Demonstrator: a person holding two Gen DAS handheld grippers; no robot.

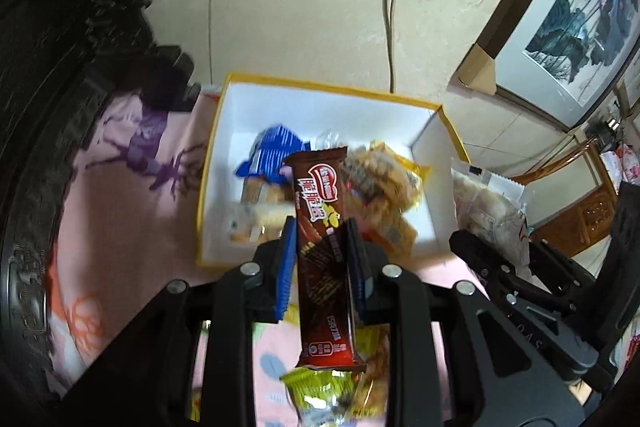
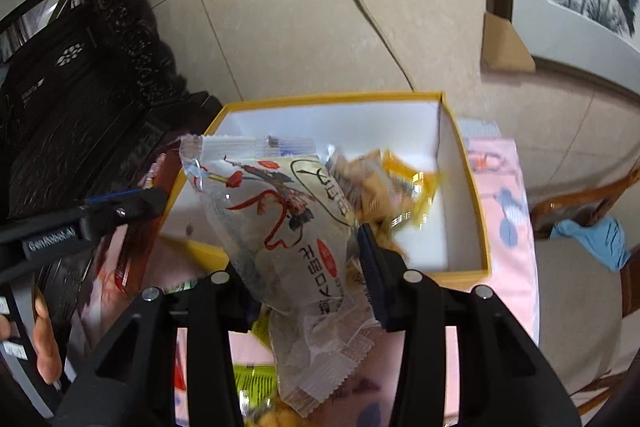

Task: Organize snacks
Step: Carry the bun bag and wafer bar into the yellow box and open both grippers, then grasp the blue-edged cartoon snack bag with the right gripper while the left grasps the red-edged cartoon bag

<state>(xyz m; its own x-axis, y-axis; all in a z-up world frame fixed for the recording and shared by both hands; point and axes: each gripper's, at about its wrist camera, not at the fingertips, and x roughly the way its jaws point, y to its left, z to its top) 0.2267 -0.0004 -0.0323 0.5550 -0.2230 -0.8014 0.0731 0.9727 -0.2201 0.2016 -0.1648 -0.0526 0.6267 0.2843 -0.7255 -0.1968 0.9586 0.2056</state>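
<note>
Claws (image 1: 322, 227) (image 2: 296, 251) grip wafer bar (image 1: 320, 211) and clear packet (image 2: 280, 227) near box rim (image 2: 332, 98).

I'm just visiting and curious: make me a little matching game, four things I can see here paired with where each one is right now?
Things:
1. chocolate bar
2. clear snack bag
3. blue packet
4. cable

Places:
A. lying in the yellow box
B. held in the left gripper
C. running down the wall
D. held in the right gripper

Pairs: 1-B, 2-D, 3-A, 4-C
</note>
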